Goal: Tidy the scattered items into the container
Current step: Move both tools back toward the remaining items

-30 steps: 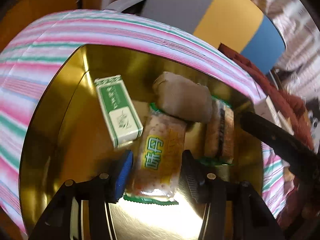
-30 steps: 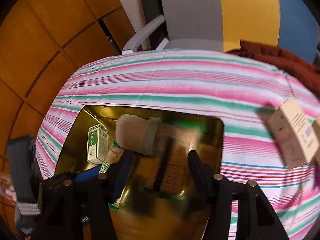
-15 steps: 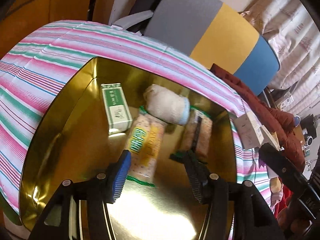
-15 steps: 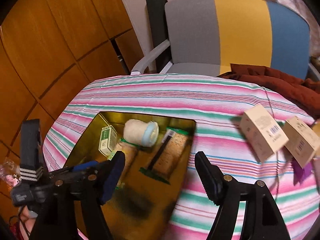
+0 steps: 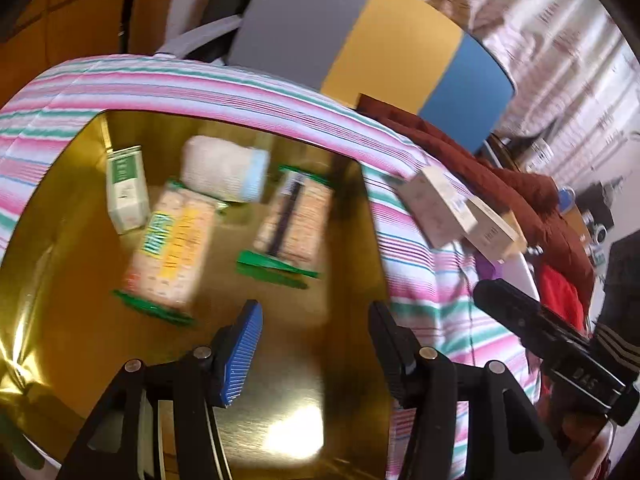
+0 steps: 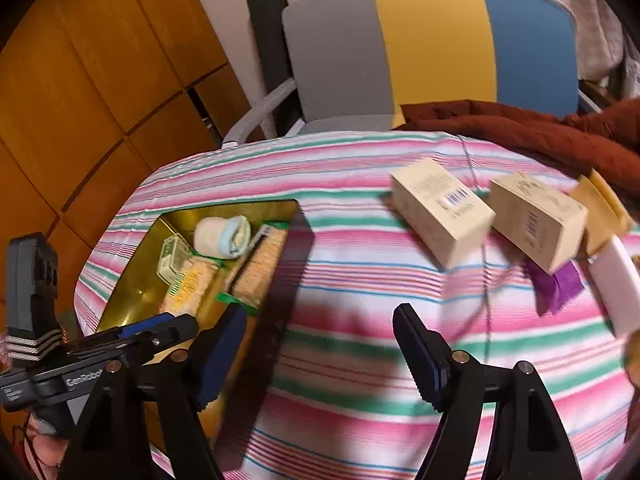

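Both grippers are held empty above the desk, with four items already lying in the gold container.

Nearest the left wrist camera, the left gripper point(image 5: 316, 344) is held spread over the bare floor of the gold container point(image 5: 60, 280), nothing between its pads. Just beyond, a yellow cracker packet point(image 5: 172, 252) and a second cracker packet point(image 5: 296, 220) are laid side by side; behind them a green-and-white box point(image 5: 126, 188) and a rolled cream sock point(image 5: 224, 168) are seen by the far wall. In the right wrist view, the right gripper point(image 6: 320, 356) is seen over the striped cloth of the desk point(image 6: 360, 340), beside the container's right rim, its jaws opening on nothing. Farther off, two beige boxes point(image 6: 440, 212) point(image 6: 536, 220) are left on the cloth outside the container, a purple scrap point(image 6: 554, 290) beside them, and a chair point(image 6: 432, 48) is seen beyond.
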A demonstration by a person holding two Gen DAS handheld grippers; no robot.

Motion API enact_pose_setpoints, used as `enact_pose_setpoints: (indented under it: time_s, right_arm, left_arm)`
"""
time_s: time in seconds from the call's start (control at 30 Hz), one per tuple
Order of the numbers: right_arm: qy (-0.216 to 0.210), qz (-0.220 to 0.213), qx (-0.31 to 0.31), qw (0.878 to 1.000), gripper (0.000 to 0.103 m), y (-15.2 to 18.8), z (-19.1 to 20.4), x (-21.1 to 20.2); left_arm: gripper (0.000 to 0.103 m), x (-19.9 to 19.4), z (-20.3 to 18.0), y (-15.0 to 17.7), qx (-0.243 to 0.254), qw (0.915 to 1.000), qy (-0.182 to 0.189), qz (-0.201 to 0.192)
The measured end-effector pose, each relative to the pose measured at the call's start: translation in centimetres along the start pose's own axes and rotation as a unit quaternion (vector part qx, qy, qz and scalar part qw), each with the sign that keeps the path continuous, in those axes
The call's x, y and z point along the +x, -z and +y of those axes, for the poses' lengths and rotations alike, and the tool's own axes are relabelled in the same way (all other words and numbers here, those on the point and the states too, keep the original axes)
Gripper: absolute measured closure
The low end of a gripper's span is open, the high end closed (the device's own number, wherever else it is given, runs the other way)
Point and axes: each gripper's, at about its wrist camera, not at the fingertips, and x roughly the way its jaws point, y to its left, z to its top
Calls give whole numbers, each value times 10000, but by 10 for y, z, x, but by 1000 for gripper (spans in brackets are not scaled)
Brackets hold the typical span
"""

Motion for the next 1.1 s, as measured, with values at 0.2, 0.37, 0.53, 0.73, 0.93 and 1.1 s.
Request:
enact_pose_setpoints:
  time_s: [0.2, 0.37, 0.53, 0.73, 0.93, 1.1]
  right_arm:
    - [167, 32, 251, 9995, 26, 14, -34, -10]
    - [325, 32, 478, 9983, 25, 26, -63, -19]
    - [492, 13, 652, 9967, 25, 36, -89, -31]
    - [954, -36, 969, 9907, 25, 48, -128, -55]
    - [1499, -428, 1946, 9684, 20, 57, -202, -103]
    - [2249, -651, 2649, 9354, 14, 62, -259, -138]
  left_arm:
    - [48, 2, -31, 14, 321, 9993, 161, 55]
    - [47, 3, -49, 25, 496, 9983, 278, 150]
    - [47, 4, -71, 35, 757, 9962, 388, 181]
    - [47, 5, -99, 45, 1159, 9916, 544, 207]
    - [47, 14, -128, 61, 1530, 9847, 740, 392]
    - [47, 23, -144, 73, 1711, 9805, 800, 545]
